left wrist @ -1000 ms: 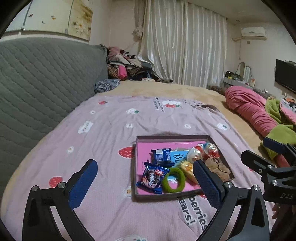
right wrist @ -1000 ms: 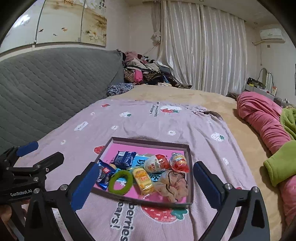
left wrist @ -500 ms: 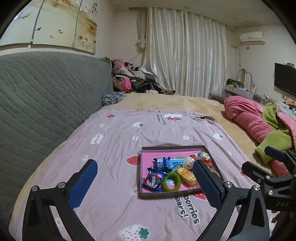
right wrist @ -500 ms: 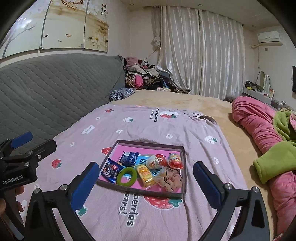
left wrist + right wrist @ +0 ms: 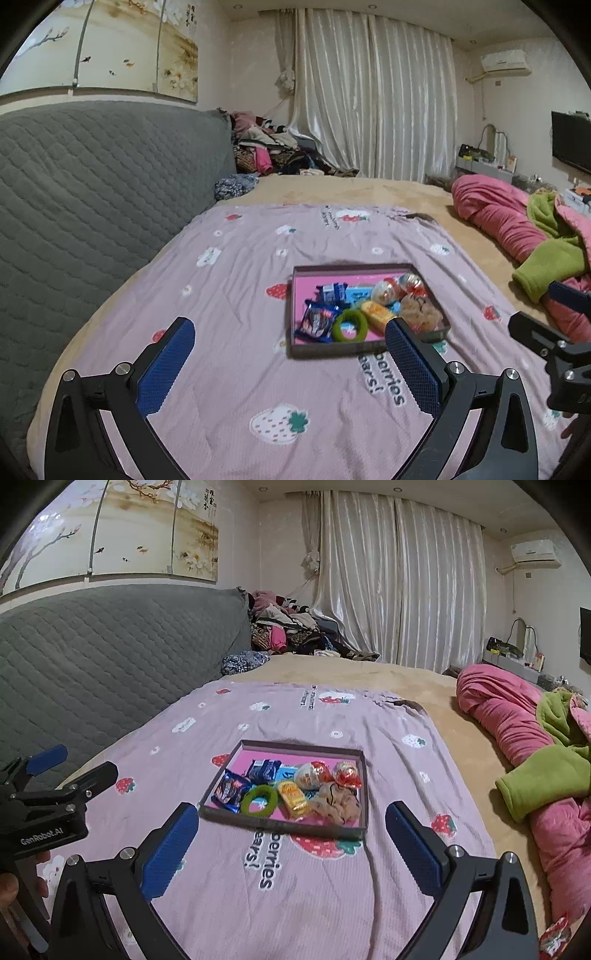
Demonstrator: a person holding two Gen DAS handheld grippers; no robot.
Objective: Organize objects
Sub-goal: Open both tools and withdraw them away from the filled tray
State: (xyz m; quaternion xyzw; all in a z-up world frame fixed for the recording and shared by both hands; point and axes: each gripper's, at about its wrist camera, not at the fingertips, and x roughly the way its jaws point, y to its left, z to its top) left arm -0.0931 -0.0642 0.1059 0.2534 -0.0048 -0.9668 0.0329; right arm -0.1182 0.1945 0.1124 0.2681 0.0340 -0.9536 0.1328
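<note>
A shallow box tray with a pink floor [image 5: 306, 280] [image 5: 246, 757] lies on the purple strawberry bedspread. It holds blue snack packets [image 5: 317, 320] [image 5: 232, 789], a green ring [image 5: 350, 325] [image 5: 259, 800], a yellow packet [image 5: 377, 312] [image 5: 292, 799], two foil-wrapped eggs [image 5: 384, 291] [image 5: 311, 775] and a beige scrunchie [image 5: 421, 314] [image 5: 337, 802]. My left gripper [image 5: 290, 341] is open and empty, held back from the tray's near edge. My right gripper [image 5: 291, 825] is open and empty, also short of the tray.
A grey quilted headboard [image 5: 92, 177] runs along the left. Pink and green bedding [image 5: 517, 229] [image 5: 535, 738] is piled at the right. Clothes [image 5: 273, 147] are heaped at the far end by the curtains. A red wrapper [image 5: 554, 936] lies at the lower right.
Both grippers have pulled back and risen away from the tray, which now looks smaller and farther. Both stay open and empty.
</note>
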